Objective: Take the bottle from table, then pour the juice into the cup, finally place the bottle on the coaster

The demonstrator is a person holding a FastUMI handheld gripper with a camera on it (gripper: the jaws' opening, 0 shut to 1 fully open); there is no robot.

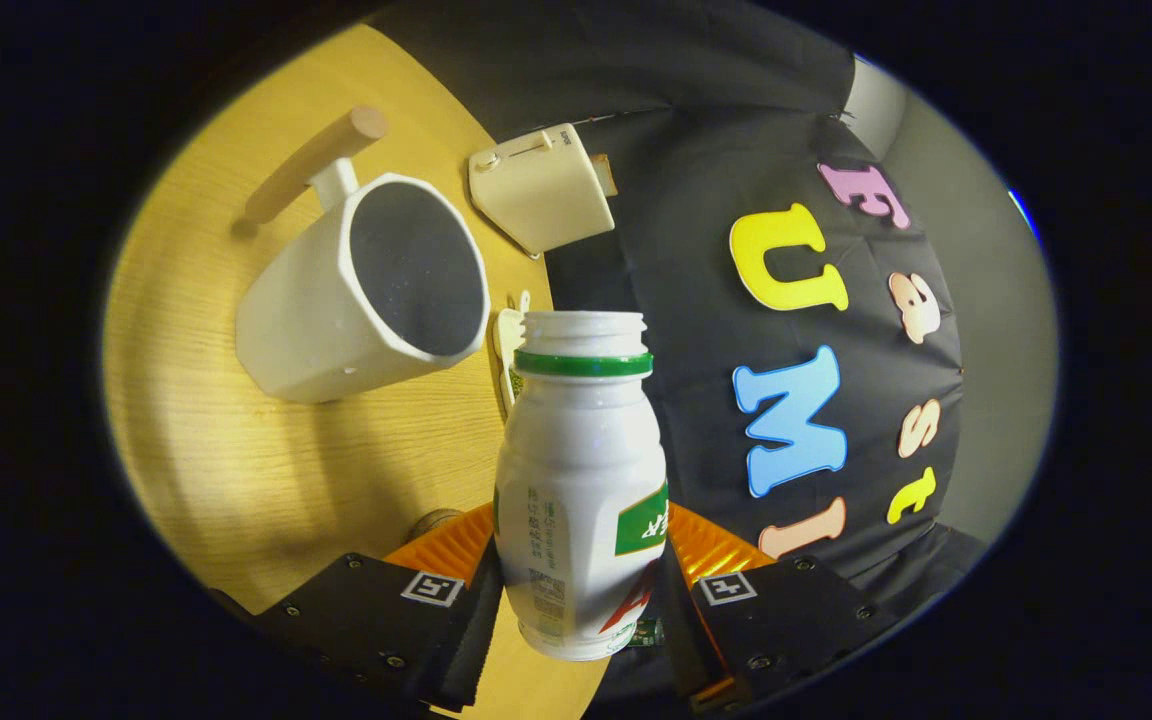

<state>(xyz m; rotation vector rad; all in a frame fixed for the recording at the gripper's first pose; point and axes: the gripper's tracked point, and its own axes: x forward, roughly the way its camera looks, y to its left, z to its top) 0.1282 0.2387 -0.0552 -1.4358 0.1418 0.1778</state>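
Observation:
My gripper (581,585) is shut on a white plastic bottle (581,480) with a green neck ring and an open mouth. Both fingers press on its lower body, and it is lifted off the wooden table (236,470). Seen from the tilted gripper, the bottle's mouth points past the fingers toward the table's far edge. A white cup (356,300) with a dark inside and a wooden handle stands on the table, just to the left of the bottle's mouth and a little beyond it.
A cream-coloured box-like appliance (541,190) sits beyond the cup near the table's edge. A small pale object (509,350) lies on the table between cup and bottle. The booth's black cloth wall rises to the right.

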